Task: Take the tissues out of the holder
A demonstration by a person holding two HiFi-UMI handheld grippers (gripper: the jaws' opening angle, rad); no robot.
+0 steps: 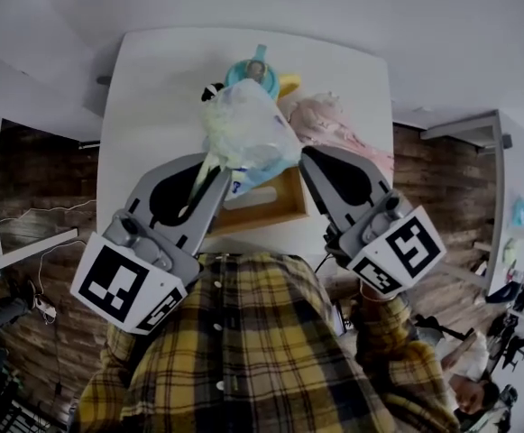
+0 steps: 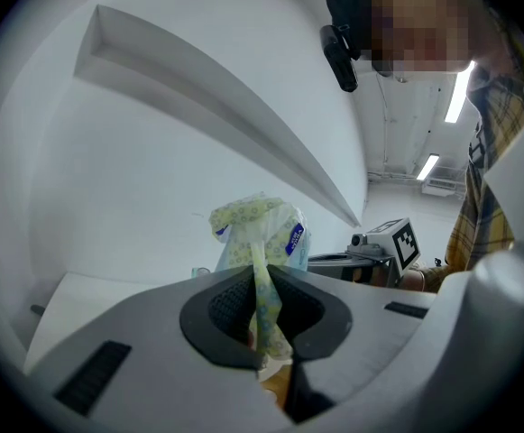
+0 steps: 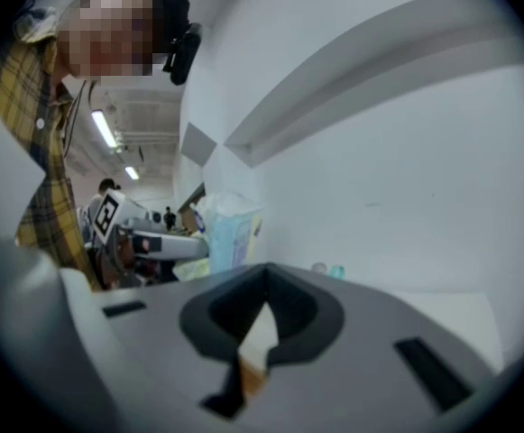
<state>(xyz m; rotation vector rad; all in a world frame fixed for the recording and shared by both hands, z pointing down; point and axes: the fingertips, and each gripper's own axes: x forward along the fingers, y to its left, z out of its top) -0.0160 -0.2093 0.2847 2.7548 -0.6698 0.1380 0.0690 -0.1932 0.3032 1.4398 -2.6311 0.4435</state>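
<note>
Left tongs [image 1: 215, 175] [image 2: 257, 276] pinching the twisted yellow-patterned end of the plastic wrap on the tissue pack [image 1: 248, 133] [image 2: 263, 228]; pads pressed onto the wrap from both sides, a strip of it running down between them; pack hangs out past the tips, bulky end up and away from the person.

In the head view the pack sits over the far edge of the wooden holder [image 1: 284, 210]; cannot tell if its lower end touches the holder; holder stands on the white bench [image 1: 153, 106] near the person's edge, its pale top with a slot showing.

Right tongs [image 1: 308, 159] [image 3: 266, 273] pressed together at the tips, nothing between them; only a narrow wedge of bench and a bit of brown wood shows behind the meeting point; they sit just right of the pack, beside the holder's right side, not touching the pack as far as the head view shows.

From the right gripper view the pack [image 3: 230, 228] stands to the left with the left tongs below it.

Behind the pack on the bench: a blue cup [image 1: 254, 66], a yellow item [image 1: 289, 85], a pink bundle [image 1: 334, 124] to the right.

Yellow plaid shirt [image 1: 262, 350] fills the bottom of the head view.
</note>
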